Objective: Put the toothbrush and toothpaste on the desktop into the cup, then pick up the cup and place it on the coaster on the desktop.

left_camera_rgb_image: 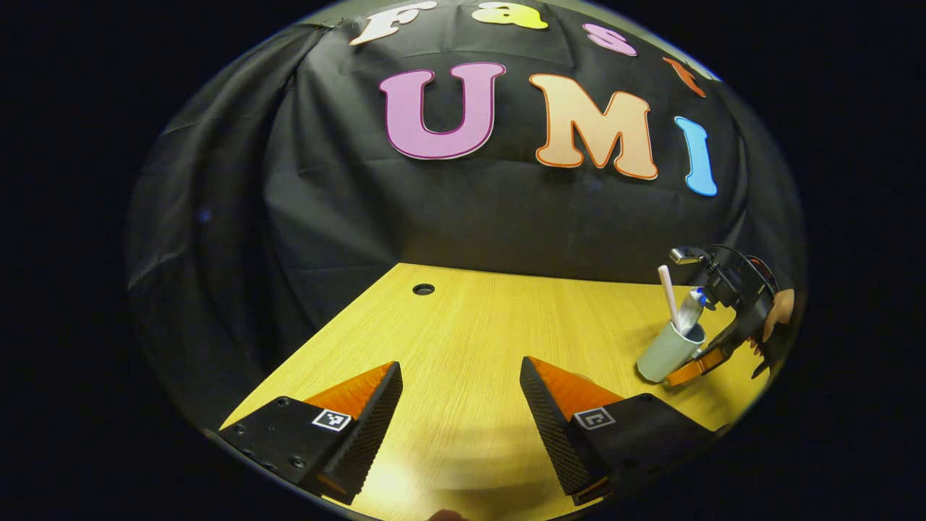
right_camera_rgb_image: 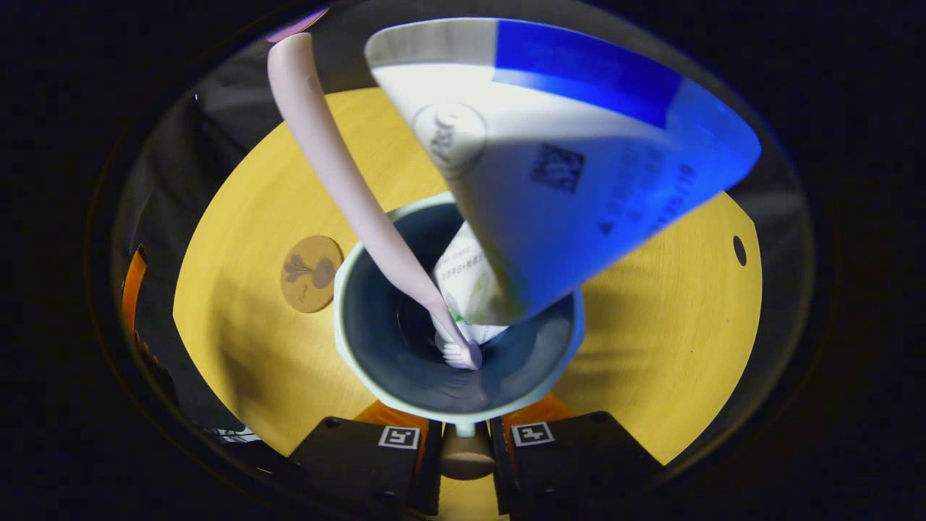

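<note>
A pale grey-green cup (left_camera_rgb_image: 669, 353) leans tilted at the desk's right side, and whether its base touches the wood I cannot tell. In the right gripper view I look down into the cup (right_camera_rgb_image: 362, 376). A pink toothbrush (right_camera_rgb_image: 340, 174) stands in it head down, beside a white and blue toothpaste tube (right_camera_rgb_image: 550, 166). My right gripper (right_camera_rgb_image: 463, 428) is shut on the cup's handle (right_camera_rgb_image: 463, 454); farther off, the right gripper (left_camera_rgb_image: 698, 367) is held by a hand. A round brown coaster (right_camera_rgb_image: 311, 273) lies left of the cup. My left gripper (left_camera_rgb_image: 459, 369) hovers open over bare wood.
The yellow wooden desk (left_camera_rgb_image: 470, 318) has a small cable hole (left_camera_rgb_image: 423, 289) near its back edge, the same hole (right_camera_rgb_image: 739, 250) showing at the right in the right gripper view. Black cloth walls the booth behind and to the left of the desk.
</note>
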Motion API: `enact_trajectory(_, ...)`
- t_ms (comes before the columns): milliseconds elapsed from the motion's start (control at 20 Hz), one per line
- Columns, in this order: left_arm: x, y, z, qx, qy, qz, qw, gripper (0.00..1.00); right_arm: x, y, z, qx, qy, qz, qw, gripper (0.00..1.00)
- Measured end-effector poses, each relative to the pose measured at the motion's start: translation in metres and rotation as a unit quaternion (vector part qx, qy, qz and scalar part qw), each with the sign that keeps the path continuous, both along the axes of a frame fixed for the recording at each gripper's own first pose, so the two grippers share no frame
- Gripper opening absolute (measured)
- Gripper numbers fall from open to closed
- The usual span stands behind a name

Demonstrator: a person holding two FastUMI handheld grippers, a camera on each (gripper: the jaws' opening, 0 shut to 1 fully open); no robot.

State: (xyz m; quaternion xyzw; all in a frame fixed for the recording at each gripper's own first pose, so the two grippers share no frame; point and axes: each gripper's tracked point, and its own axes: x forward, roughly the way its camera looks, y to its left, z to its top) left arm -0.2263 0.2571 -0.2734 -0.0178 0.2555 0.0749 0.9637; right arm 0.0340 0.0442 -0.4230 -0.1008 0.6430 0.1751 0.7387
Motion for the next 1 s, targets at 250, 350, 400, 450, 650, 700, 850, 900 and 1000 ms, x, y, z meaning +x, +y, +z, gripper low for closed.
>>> enact_trajectory(250, -0.003, 0.01, 0.0, -0.003, -0.002, 0.001, 1.0, 0.95, 0.004, -0.002, 0.002, 0.015, 0.0, 0.034, 0.999, 0.31)
enact_trajectory(350, -0.006, 0.016, -0.001, -0.004, -0.001, 0.003, 1.0, 0.95, 0.006, -0.001, 0.002, 0.023, -0.001, 0.046, 0.999, 0.32)
enact_trajectory(400, -0.007, 0.019, 0.0, -0.005, -0.002, 0.004, 1.0, 0.95, 0.007, 0.0, 0.003, 0.026, 0.0, 0.05, 0.998, 0.32)
enact_trajectory(450, -0.008, 0.023, -0.001, -0.006, -0.002, 0.005, 1.0, 0.95, 0.008, 0.0, 0.001, 0.029, -0.001, 0.057, 0.998, 0.32)
enact_trajectory(650, -0.014, 0.041, 0.0, -0.007, -0.002, 0.012, 1.0, 0.95, 0.009, -0.006, 0.002, 0.026, 0.002, 0.08, 0.996, 0.32)
enact_trajectory(700, -0.015, 0.044, 0.001, -0.007, -0.003, 0.013, 1.0, 0.95, 0.009, -0.008, 0.003, 0.024, 0.005, 0.083, 0.996, 0.31)
enact_trajectory(850, -0.017, 0.055, -0.002, -0.007, -0.002, 0.017, 1.0, 0.95, 0.009, -0.01, 0.005, 0.011, 0.011, 0.089, 0.996, 0.32)
enact_trajectory(900, -0.017, 0.057, -0.003, -0.008, -0.001, 0.017, 1.0, 0.95, 0.009, -0.012, 0.006, 0.006, 0.013, 0.092, 0.996, 0.32)
enact_trajectory(1000, -0.016, 0.058, -0.001, -0.008, -0.003, 0.015, 1.0, 0.95, 0.012, -0.014, 0.008, 0.001, 0.011, 0.095, 0.995, 0.32)
